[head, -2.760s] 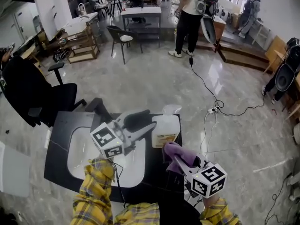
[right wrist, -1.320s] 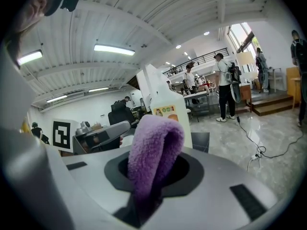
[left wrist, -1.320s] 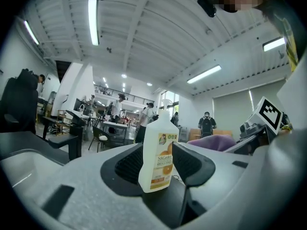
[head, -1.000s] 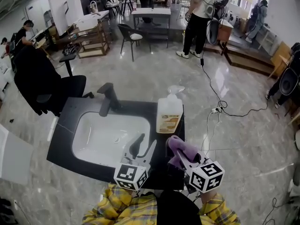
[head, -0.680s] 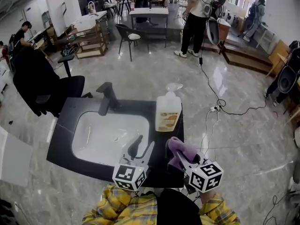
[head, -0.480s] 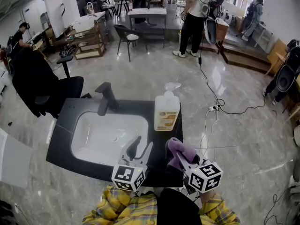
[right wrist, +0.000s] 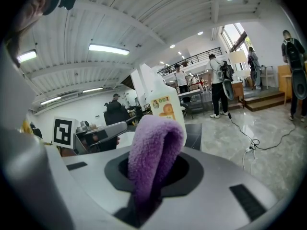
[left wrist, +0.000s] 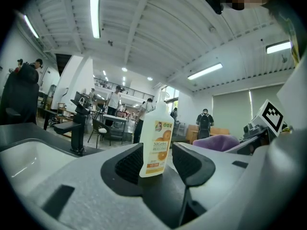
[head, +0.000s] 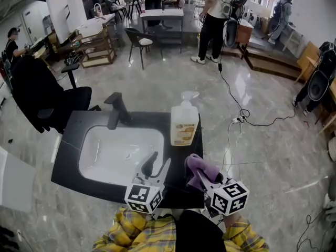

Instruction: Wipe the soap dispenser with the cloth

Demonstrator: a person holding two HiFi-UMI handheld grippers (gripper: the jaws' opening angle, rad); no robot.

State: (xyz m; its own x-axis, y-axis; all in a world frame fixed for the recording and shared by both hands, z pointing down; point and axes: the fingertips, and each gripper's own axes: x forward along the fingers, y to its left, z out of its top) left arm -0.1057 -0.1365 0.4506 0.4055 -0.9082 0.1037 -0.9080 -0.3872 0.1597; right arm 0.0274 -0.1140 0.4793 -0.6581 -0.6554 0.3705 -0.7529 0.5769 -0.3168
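The soap dispenser [head: 184, 125], a white pump bottle with an orange label, stands upright on the black counter [head: 70, 140] at the right of the white basin [head: 113, 151]. My left gripper [head: 159, 165] hovers over the basin's front right rim, open and empty. In the left gripper view the dispenser [left wrist: 156, 145] shows farther off, through the gap of my left gripper [left wrist: 158, 169]. My right gripper [head: 195, 174] is shut on the purple cloth [head: 202, 166], a little in front of the dispenser. The cloth [right wrist: 153, 159] stands folded between the jaws, with the bottle [right wrist: 162, 104] behind it.
A black faucet [head: 114, 109] rises at the basin's back left. A black office chair [head: 47, 101] stands left of the counter. A cable [head: 231, 96] with a power strip lies on the floor to the right. A person [head: 212, 20] and chairs [head: 137, 41] are far back.
Since the oldest frame my left gripper has drawn back from beside the dispenser to the basin's front rim. Over the last second both grippers have kept still.
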